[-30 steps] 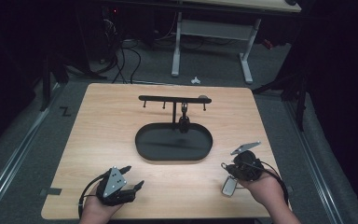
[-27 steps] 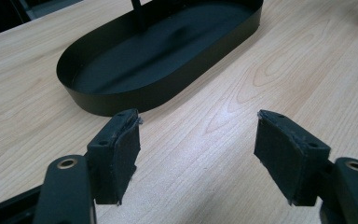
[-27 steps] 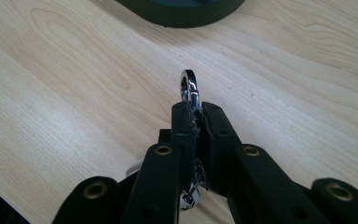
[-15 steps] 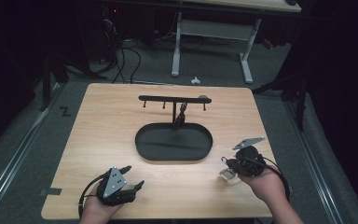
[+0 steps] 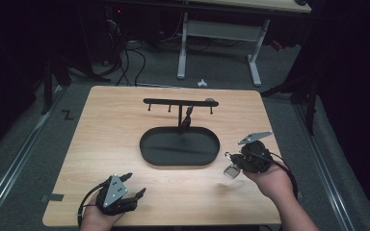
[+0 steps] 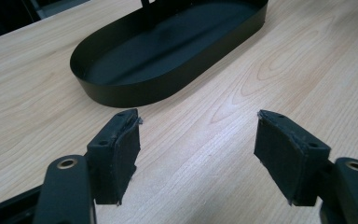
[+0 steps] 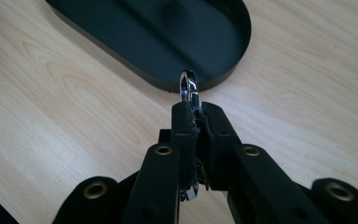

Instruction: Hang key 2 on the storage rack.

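Observation:
My right gripper is shut on a keychain, just right of the black oval tray. In the right gripper view its jaws pinch a shiny metal ring that sticks up above the pads, with the tray's end just ahead. A pale fob dangles below the gripper, off the table. A black T-shaped rack with small hooks rises from the tray's far side, and a dark item hangs on it. My left gripper rests open at the front left, its pads wide apart and empty.
The wooden table is bare around the tray. The tray's near wall lies a short way ahead of the left gripper. Beyond the table's far edge are desk legs and cables on a dark floor.
My right gripper has risen from the table with the keychain, and the fob now hangs free. The left gripper has stayed put.

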`<state>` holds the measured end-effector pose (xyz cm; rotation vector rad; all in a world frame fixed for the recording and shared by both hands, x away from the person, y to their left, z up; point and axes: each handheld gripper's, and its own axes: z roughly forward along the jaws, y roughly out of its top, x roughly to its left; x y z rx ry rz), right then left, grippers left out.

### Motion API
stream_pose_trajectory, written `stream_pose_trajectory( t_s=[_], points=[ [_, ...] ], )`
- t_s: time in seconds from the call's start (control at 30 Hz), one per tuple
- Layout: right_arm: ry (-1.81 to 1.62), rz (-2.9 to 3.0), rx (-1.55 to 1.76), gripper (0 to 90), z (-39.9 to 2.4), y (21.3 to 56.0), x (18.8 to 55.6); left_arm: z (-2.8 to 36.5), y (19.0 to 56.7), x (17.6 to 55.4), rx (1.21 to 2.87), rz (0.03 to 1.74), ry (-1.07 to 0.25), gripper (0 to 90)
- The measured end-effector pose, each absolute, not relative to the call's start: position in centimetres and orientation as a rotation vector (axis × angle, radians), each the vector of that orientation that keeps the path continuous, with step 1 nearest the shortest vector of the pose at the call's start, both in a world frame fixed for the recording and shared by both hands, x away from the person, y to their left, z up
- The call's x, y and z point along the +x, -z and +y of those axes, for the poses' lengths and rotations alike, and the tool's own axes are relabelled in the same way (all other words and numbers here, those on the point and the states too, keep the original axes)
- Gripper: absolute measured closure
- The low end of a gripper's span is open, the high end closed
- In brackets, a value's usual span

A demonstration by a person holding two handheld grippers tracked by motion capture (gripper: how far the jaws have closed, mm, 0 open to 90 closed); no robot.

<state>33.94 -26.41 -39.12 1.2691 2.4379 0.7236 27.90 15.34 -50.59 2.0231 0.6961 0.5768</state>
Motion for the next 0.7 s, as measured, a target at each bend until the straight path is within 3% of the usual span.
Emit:
stream_pose_trajectory(
  t_s=[0.7],
  points=[
    [-0.751, 2.396, 1.217, 85.0, -23.0, 35.1, 39.3, 15.8, 50.5, 27.8, 2.015, 0.708, -0.583, 31.5]
  ],
)
